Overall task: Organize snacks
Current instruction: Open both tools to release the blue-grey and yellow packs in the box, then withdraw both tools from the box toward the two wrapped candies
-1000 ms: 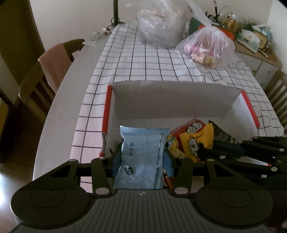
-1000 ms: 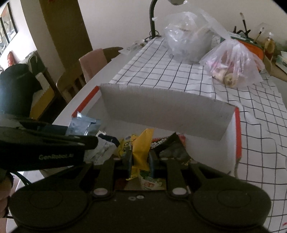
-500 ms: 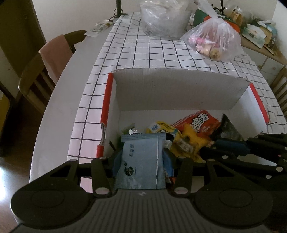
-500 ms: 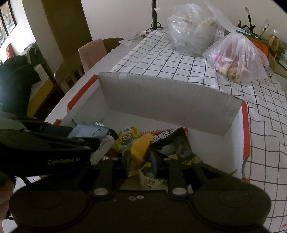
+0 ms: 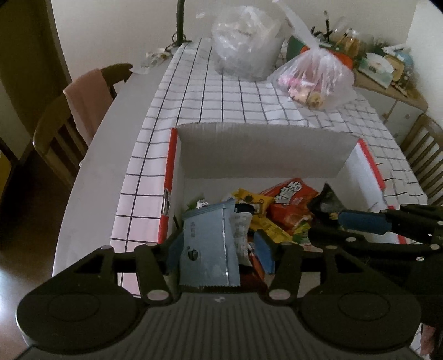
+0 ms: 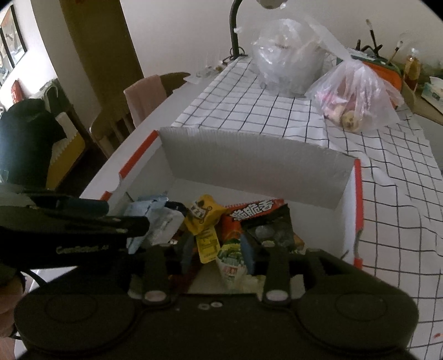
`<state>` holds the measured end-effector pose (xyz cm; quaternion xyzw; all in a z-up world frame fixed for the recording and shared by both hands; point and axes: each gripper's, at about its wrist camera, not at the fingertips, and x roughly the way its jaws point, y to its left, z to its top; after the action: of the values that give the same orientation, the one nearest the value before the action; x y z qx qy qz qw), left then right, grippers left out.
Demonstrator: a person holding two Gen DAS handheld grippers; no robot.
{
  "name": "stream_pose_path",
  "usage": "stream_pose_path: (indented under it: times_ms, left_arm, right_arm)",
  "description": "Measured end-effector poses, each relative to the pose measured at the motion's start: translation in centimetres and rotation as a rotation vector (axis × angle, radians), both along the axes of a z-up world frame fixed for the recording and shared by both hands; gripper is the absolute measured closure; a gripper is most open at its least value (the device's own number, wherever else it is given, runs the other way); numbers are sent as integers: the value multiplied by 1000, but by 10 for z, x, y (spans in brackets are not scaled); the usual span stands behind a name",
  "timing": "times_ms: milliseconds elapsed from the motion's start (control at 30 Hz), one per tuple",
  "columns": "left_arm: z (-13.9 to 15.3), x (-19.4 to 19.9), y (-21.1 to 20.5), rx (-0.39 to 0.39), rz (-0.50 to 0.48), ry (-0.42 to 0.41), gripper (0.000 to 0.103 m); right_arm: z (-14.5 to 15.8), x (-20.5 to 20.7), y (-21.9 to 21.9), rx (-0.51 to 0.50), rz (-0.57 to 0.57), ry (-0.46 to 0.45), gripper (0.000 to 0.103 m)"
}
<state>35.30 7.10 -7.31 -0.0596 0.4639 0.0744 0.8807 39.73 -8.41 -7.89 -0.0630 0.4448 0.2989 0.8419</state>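
Observation:
A white cardboard box [image 5: 357, 169] with red edges and a raised grey flap holds several snack packets, among them a red one [image 5: 290, 199] and a black one [image 6: 272, 225]. My left gripper [image 5: 218, 249] hangs over the box's near left corner, its jaws opening. A pale blue packet [image 5: 207, 246] stands tilted between them; it leans on the left pad and is clear of the right pad. My right gripper [image 6: 217, 249] is over the middle of the box, jaws also opening. A yellow packet [image 6: 206, 238] lies loose between its pads, on the pile.
The box sits on a checked cloth [image 5: 221, 105] on a white table. Two clear plastic bags [image 5: 313, 80] stand behind it, next to a lamp stem [image 5: 180, 22]. A wooden chair with a pink cloth [image 5: 85, 105] is at the left, and a cluttered sideboard [image 5: 387, 69] at the far right.
Both pairs of jaws have widened. The blue packet, clamped before, now tilts free of the right pad. The yellow packet has dropped loose onto the pile. Both grippers have drawn back slightly.

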Motion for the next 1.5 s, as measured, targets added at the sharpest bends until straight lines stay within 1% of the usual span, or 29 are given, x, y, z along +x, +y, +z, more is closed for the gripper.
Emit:
stream_pose_path:
  times_ms: [67, 167, 233, 267, 333, 400, 500, 567, 733, 933, 1067, 1233, 1267, 1367, 1500]
  left_arm:
    - [7, -8, -1, -1, -5, -18, 46]
    - [17, -21, -5, 6, -10, -46, 45]
    - [24, -32, -7, 8, -11, -74, 44]
    - [27, -38, -8, 7, -14, -86, 42]
    - [33, -48, -10, 12, -12, -103, 42]
    - [38, -57, -13, 5, -21, -117, 42]
    - [46, -71, -19, 13, -35, -137, 42]
    - [51, -80, -23, 12, -44, -150, 38]
    - [60, -101, -30, 12, -55, -168, 37]
    - [63, -124, -37, 10, -69, -187, 33]
    - [59, -138, -40, 10, -63, -192, 31]
    - [47, -150, -39, -5, -46, -175, 29]
    - [43, -152, -38, -13, -40, -169, 27]
    - [32, -159, -34, -34, -9, -156, 26]
    - [13, -165, -27, -66, 32, -115, 26]
  right_arm:
    - [7, -6, -4, 13, -6, -7, 62]
    - [18, -16, -11, 27, -5, -22, 56]
    - [25, -24, -16, 38, -5, -37, 48]
    - [29, -29, -18, 42, -5, -45, 46]
    - [36, -37, -24, 54, -6, -60, 40]
    - [42, -46, -29, 60, -8, -69, 39]
    - [49, -59, -35, 68, -7, -86, 33]
    - [54, -68, -38, 75, -5, -95, 29]
    - [63, -87, -48, 94, -8, -110, 20]
    - [69, -110, -59, 119, -3, -123, 14]
    - [67, -122, -65, 126, -4, -120, 10]
    - [56, -134, -74, 115, -31, -122, 4]
    - [53, -136, -76, 112, -37, -117, 3]
    - [40, -139, -81, 99, -51, -96, 2]
    - [16, -145, -84, 58, -50, -72, 1]
